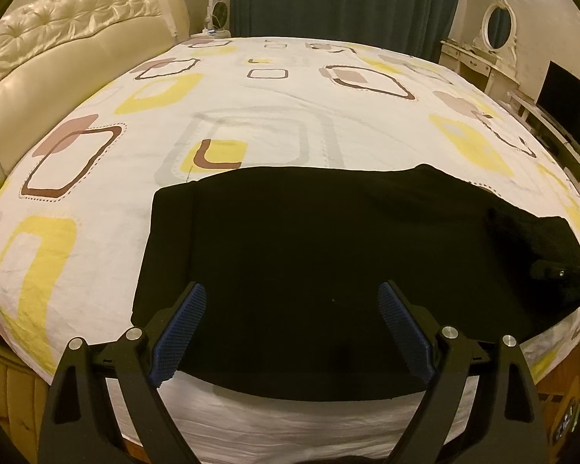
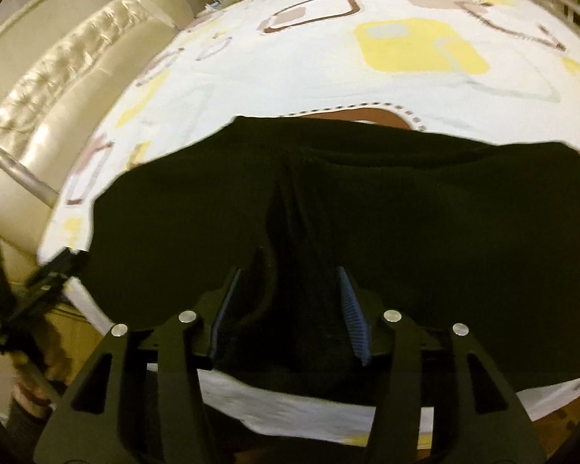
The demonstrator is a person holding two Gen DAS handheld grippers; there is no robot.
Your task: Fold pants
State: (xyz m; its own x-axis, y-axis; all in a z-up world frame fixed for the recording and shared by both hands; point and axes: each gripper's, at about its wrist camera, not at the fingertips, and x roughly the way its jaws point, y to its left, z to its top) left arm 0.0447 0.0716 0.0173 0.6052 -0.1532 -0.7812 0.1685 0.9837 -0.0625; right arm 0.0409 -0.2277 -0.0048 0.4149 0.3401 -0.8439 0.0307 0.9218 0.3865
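The black pants (image 1: 309, 232) lie flat across the near part of the bed, reaching its front edge. My left gripper (image 1: 290, 288) hovers over their near edge, open wide with nothing between its blue pads (image 1: 181, 321). In the right wrist view, a raised ridge of the pants (image 2: 406, 212) runs up between the fingers of my right gripper (image 2: 288, 270). Its jaws stand partly apart and the pads (image 2: 353, 317) do not press the cloth. The right gripper (image 1: 560, 272) also shows at the pants' right end in the left wrist view. The left gripper (image 2: 46, 274) shows blurred at the left.
The bed sheet (image 1: 251, 108) is white with yellow and brown squares. A cream padded headboard (image 1: 77, 38) stands on the left, and a dark curtain (image 1: 348, 0) hangs behind the bed. A white dressing table (image 1: 483, 58) and a dark screen (image 1: 568, 92) stand at the right.
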